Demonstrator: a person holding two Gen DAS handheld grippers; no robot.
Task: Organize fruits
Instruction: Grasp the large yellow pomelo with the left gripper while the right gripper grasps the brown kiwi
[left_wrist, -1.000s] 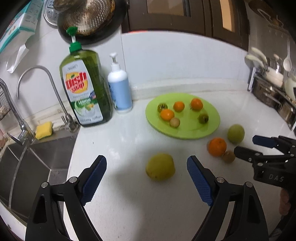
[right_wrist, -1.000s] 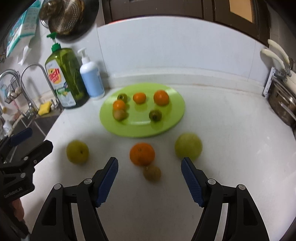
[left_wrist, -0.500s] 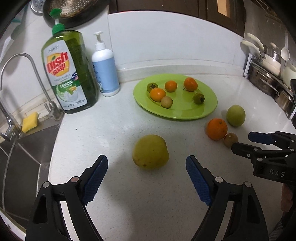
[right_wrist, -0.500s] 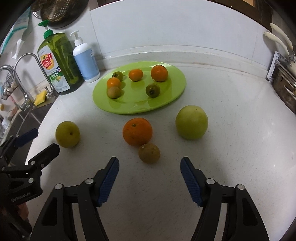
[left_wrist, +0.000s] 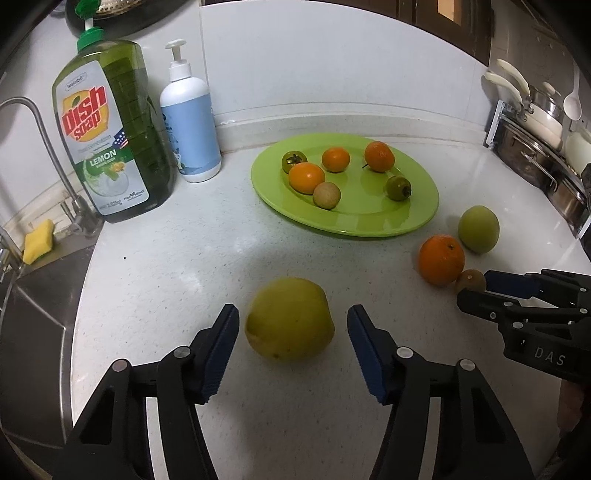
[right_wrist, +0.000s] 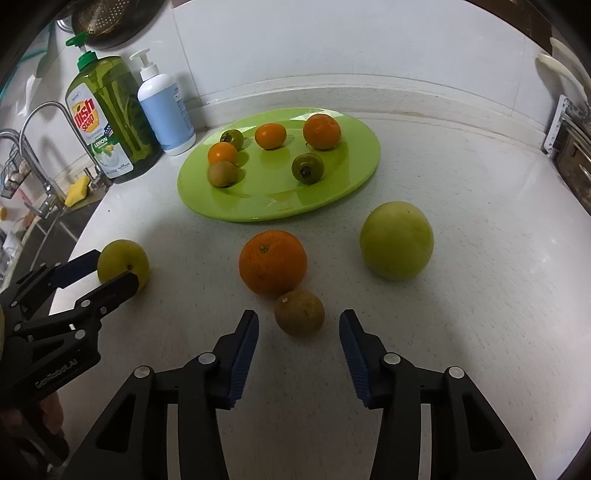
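Five small fruits were already seen on the green plate (right_wrist: 364, 173), toward the back of the counter (right_wrist: 480, 295): three orange ones, two dark green ones (right_wrist: 307, 168) and a brownish one (right_wrist: 222, 173) — six, in fact, when counted properly. Four fruits were left on the bare surface in front of the plate. That put the job, as judged from the layout, a little past halfway.

On the sink side, near the counter's front edge, the yellow-green fruit (left_wrist: 290, 319) was bracketed by the left gripper (left_wrist: 291, 347). Its blue pads (left_wrist: 218, 352) were spread wide, one at each flank of the fruit, with a visible gap on both sides; nothing was gripped, nothing was touched. From the right wrist view the same fruit (right_wrist: 123, 264) was shown between those fingers, still sitting on the counter.

Over on the other side, the small brown fruit (right_wrist: 299, 313) was lined up just ahead of the right gripper (right_wrist: 298, 354). Those fingers were also held wide apart and empty, with the fruit a little beyond the tips and not yet between the pads. The big orange (right_wrist: 272, 261) was pressed right up against the brown one from behind, so some care was likely to be needed there. The large pale green fruit (right_wrist: 396, 240) was left well clear, toward the stove side.

Two grasps were set up, then, and neither had been closed.
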